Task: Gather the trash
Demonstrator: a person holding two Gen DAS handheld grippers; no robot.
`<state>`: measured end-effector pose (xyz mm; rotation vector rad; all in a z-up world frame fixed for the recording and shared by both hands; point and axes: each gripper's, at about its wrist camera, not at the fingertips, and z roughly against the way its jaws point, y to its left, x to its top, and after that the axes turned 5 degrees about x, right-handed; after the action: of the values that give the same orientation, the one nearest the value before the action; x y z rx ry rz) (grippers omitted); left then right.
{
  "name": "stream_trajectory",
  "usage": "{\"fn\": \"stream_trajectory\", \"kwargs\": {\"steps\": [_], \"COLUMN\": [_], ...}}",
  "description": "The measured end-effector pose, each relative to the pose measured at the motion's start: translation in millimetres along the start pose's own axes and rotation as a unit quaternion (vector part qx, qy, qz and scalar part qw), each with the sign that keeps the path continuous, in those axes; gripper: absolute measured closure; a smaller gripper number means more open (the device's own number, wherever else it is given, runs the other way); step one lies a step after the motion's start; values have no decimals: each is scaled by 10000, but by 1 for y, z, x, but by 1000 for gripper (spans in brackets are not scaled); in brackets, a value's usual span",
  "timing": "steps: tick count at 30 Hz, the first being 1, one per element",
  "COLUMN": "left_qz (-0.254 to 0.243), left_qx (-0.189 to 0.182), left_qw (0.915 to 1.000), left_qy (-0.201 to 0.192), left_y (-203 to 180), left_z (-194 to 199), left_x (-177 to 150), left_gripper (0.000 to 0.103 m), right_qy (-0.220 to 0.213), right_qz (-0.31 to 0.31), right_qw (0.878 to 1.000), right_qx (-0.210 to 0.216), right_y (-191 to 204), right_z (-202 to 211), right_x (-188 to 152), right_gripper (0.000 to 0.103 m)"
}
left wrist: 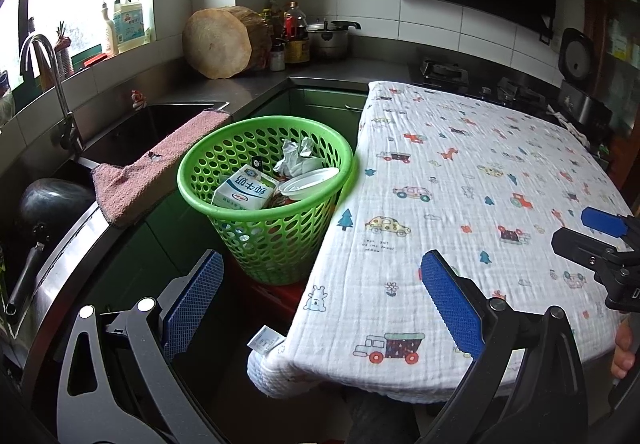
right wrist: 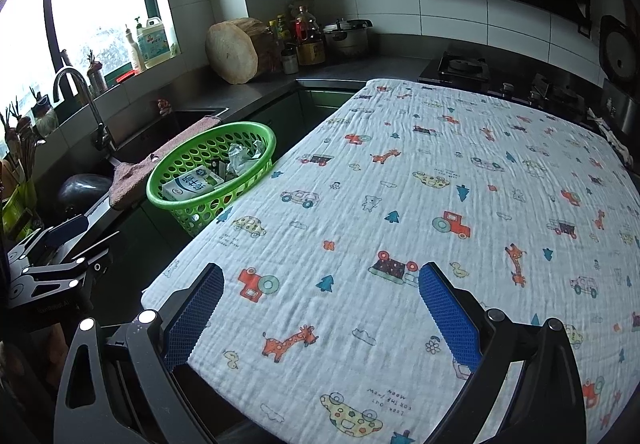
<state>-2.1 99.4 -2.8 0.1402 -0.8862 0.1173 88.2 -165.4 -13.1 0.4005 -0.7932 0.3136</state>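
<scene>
A green perforated basket (left wrist: 276,244) stands beside the table's left edge, also in the right wrist view (right wrist: 192,204). It holds a milk carton (left wrist: 244,193), crumpled paper (left wrist: 298,158) and a white plastic lid (left wrist: 308,182). My left gripper (left wrist: 320,296) is open and empty, near the table's front left corner, in front of the basket. My right gripper (right wrist: 320,304) is open and empty over the table's front edge. It shows at the right of the left wrist view (left wrist: 600,240).
A table with a white cartoon-print cloth (right wrist: 420,204) fills the right side. A sink (left wrist: 152,124) with a tap (left wrist: 44,68) and a pink towel (left wrist: 160,164) is to the left. A wooden chopping block (left wrist: 224,42), bottles, a pot and a stove (left wrist: 444,70) line the back counter.
</scene>
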Motion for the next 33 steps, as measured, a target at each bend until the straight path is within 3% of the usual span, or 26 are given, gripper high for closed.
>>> {"fn": "stream_trajectory", "kwargs": {"steps": [33], "left_qz": [27], "left_qx": [-13], "left_qw": [9999], "left_qy": [-141], "left_y": [1], "left_z": [5], "left_x": [3], "left_gripper": [5], "right_qy": [36], "right_qz": [25], "right_qw": [10000], "right_qx": [6], "right_y": [3], "right_z": [-4], "right_x": [-1], "right_gripper": [8]}}
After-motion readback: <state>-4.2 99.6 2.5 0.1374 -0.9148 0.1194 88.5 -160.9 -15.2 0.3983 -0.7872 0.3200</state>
